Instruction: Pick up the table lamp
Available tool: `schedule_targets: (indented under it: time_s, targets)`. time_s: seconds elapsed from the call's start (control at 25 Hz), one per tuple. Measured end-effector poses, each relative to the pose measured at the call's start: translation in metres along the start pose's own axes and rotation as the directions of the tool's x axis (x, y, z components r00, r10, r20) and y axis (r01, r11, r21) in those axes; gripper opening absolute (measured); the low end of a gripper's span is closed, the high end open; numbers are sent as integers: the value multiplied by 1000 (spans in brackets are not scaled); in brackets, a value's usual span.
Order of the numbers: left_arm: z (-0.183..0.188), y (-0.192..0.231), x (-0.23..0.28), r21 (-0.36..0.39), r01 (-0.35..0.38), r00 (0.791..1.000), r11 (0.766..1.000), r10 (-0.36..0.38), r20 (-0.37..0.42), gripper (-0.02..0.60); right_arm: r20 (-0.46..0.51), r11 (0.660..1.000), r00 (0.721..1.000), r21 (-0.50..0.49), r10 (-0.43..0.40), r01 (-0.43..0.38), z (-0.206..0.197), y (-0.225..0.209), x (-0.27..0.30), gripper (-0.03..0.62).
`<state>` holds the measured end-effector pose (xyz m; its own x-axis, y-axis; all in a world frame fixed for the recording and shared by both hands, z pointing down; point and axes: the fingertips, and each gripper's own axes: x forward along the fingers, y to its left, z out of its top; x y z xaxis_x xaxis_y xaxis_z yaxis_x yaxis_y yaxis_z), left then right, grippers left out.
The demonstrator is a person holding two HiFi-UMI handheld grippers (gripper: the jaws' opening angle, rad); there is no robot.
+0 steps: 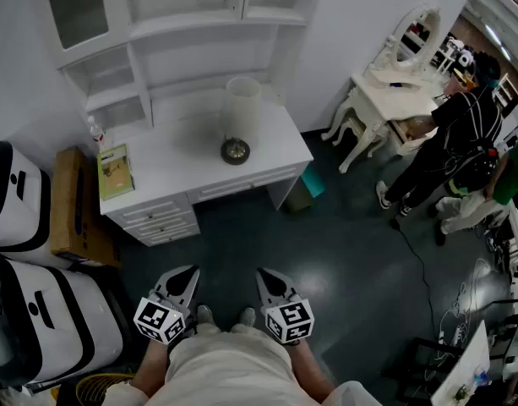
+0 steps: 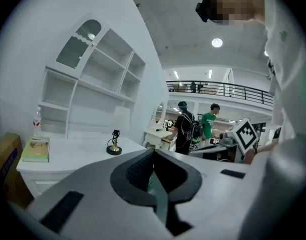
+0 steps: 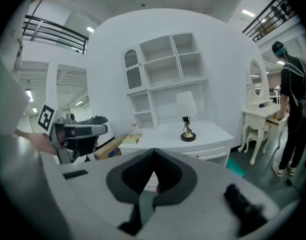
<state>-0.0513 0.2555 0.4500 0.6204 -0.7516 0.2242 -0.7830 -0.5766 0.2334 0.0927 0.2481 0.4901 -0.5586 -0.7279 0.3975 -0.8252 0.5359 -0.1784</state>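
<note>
The table lamp (image 1: pixel 239 118) stands on the white desk (image 1: pixel 178 155), with a tall white shade and a round dark base. It also shows far off in the left gripper view as the lamp (image 2: pixel 114 145) and in the right gripper view as the lamp (image 3: pixel 186 130). My left gripper (image 1: pixel 188 272) and right gripper (image 1: pixel 266 274) hang side by side close to my body, well short of the desk. Both point toward it. The jaws of the left gripper (image 2: pixel 153 152) and of the right gripper (image 3: pixel 153 152) meet at the tip, with nothing between them.
A green book (image 1: pixel 115 172) and a small bottle (image 1: pixel 95 131) sit at the desk's left end. A shelf hutch (image 1: pixel 157 32) rises behind. A cardboard box (image 1: pixel 73 205) and white cases (image 1: pixel 22 205) stand to the left. A vanity table (image 1: pixel 394 87) and people (image 1: pixel 457 142) are to the right.
</note>
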Motion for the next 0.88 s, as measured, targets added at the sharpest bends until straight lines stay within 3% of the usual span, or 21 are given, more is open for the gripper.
schedule_targets:
  time_s: [0.36,0.6,0.88]
  targets:
    - [2,7,0,-1,6,1000,1000,-6,5,9,9,1000,1000,-15,-7,7,7,3,4,11]
    - [2,13,-1,-2,14,1000,1000,-14,6,9,70,997,997,79,-27,22,13,1,4,12]
    - [3,26,-12,-2,25,1000,1000,-25,8,9,52,997,997,69,-50,46,12,13,13,12]
